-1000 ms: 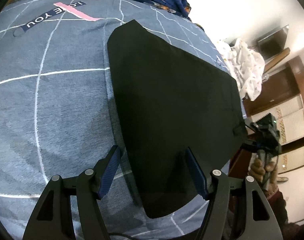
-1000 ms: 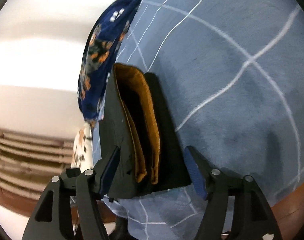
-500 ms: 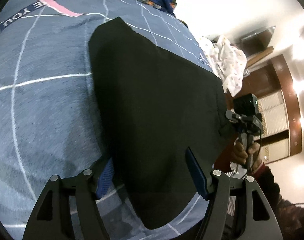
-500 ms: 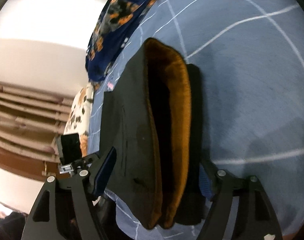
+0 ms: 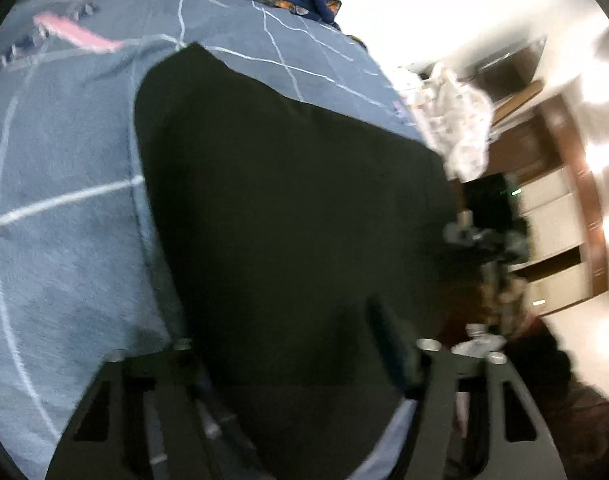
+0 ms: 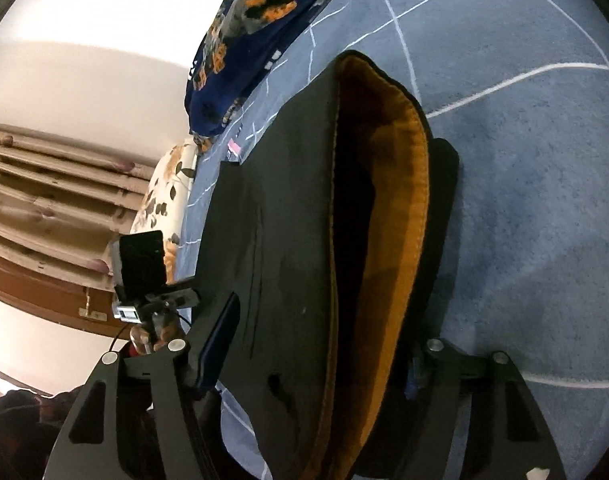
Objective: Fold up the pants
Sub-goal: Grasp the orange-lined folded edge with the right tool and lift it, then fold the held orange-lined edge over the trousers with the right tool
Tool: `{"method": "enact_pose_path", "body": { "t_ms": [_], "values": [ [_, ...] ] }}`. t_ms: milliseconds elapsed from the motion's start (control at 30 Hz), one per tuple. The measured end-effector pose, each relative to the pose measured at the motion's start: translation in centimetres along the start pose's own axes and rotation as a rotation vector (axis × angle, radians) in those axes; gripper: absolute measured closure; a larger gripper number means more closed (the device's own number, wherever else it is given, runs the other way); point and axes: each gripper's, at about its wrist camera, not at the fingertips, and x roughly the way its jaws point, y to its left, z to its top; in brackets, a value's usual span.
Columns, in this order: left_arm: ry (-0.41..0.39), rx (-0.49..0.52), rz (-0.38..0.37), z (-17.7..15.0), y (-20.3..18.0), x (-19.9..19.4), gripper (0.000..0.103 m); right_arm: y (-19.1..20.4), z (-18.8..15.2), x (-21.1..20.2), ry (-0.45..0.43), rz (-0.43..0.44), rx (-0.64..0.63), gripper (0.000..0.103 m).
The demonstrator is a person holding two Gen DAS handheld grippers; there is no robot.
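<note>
- Grey-blue bedding (image 5: 64, 184) with thin white grid lines covers the bed and fills most of both wrist views; one pink strip (image 5: 78, 34) is printed on it near the far edge.
- One pair of dark pants (image 5: 288, 216) lies flat on the bedding, folded into a broad slab.
- From the right wrist view the same pants (image 6: 288, 240) show an open end with an orange lining (image 6: 400, 208), which appears as two orange layers with a dark gap between them.
- One navy cloth with orange flowers (image 6: 244, 36) is bunched at the far end of the bed, apart from the pants.
- One white patterned cloth (image 5: 460, 120) sits past the far corner of the bed in the left wrist view; one cream pillow with a leaf print (image 6: 164, 200) shows at the bed's edge in the right wrist view.
- Brown wood furniture (image 5: 560, 184) stands against the pale wall behind.
- Two grippers are in use, one per hand.
- The left gripper (image 5: 292, 344) straddles the near edge of the pants; its jaws are closing with the fabric between them, and the blur hides whether the pads already press.
- The right gripper (image 6: 324, 344) is set around the lined end of the pants, its jaws closing too; the left finger (image 6: 220, 340) stands beside the fabric and the right one is hidden behind it.
- Each wrist view also shows the other gripper at the pants' opposite edge.
</note>
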Motion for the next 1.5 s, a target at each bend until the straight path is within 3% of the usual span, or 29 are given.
{"method": "enact_pose_path", "body": {
  "t_ms": [33, 133, 367, 433, 533, 733, 1067, 1500],
  "values": [
    [-0.007, 0.016, 0.044, -0.1, -0.3, 0.0, 0.061, -0.1, -0.1, -0.1, -0.006, -0.002, 0.006, 0.037],
    [-0.008, 0.001, 0.073, -0.2, -0.3, 0.0, 0.067, 0.0, -0.4, 0.0, -0.029, -0.018, 0.006, 0.038],
    [-0.002, 0.066, 0.197, 0.1, -2.1, 0.7, 0.068, 0.3, -0.5, 0.1, -0.048, -0.046, 0.025, 0.038],
    [-0.006, 0.073, 0.216, 0.0, -2.3, 0.7, 0.068, 0.5, -0.5, 0.2, -0.055, -0.070, 0.026, 0.043],
    [-0.013, 0.090, 0.249, -0.1, -2.8, 0.8, 0.068, 0.3, -0.7, 0.1, -0.060, -0.118, 0.023, 0.062],
    [-0.033, 0.141, 0.318, -0.3, -4.1, 1.0, 0.072, 0.1, -1.0, 0.1, -0.090, -0.111, 0.023, 0.067],
    [-0.093, 0.183, 0.374, -0.1, -5.2, 0.0, 0.086, 0.5, -2.3, -0.6, -0.181, -0.048, 0.069, 0.075],
    [-0.155, 0.171, 0.387, -0.3, -5.2, -2.4, 0.091, 2.4, -3.1, 0.3, -0.226, 0.022, 0.118, 0.078]
  ]
}}
